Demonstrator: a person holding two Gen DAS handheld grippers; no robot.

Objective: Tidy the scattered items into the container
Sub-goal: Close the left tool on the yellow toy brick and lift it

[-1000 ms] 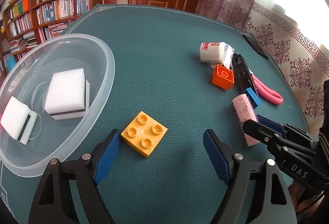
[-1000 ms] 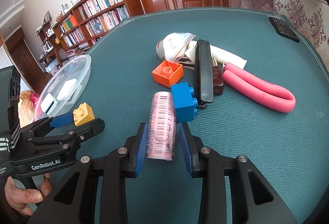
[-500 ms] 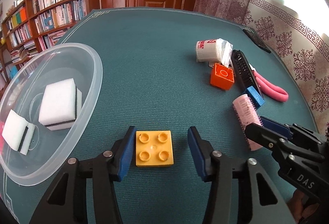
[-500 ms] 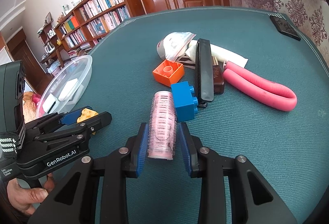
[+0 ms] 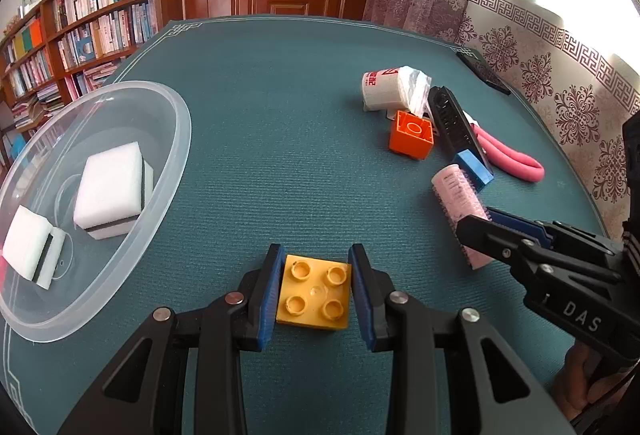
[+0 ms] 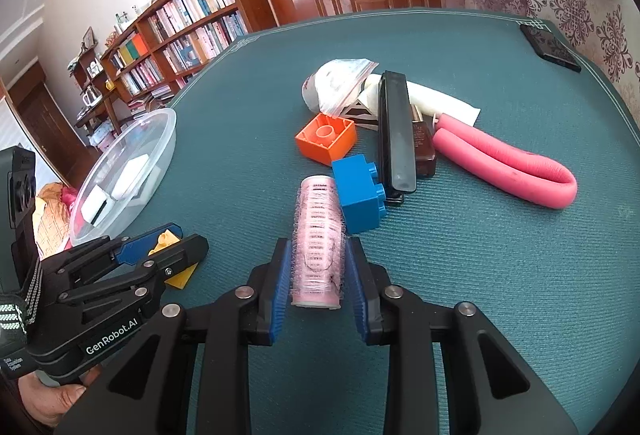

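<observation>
A yellow four-stud brick (image 5: 314, 291) lies flat on the teal table, and my left gripper (image 5: 316, 255) is shut on its two sides. To its left sits the clear plastic bowl (image 5: 180, 139), which holds two white sponges (image 5: 110, 191). A pink hair roller (image 6: 318, 235) lies lengthwise on the table with my right gripper (image 6: 317, 241) shut on its near half. In the left wrist view the right gripper (image 5: 476, 219) covers the roller's (image 5: 456, 191) near end. The right wrist view has the left gripper (image 6: 160, 239) at lower left, in front of the bowl (image 6: 160, 123).
Beyond the roller lie a blue brick (image 6: 360, 195), an orange brick (image 6: 326, 137), a black comb (image 6: 396, 131), a looped pink foam tube (image 6: 512, 163), a brown bottle (image 6: 422, 145) and a plastic-wrapped white roll (image 6: 336, 83). A black phone (image 6: 550, 47) rests near the far right table edge.
My left gripper slid forward around the yellow brick and shut on it. My right gripper's fingers narrowed slightly onto the pink roller. Roller and bowl stayed in place.
</observation>
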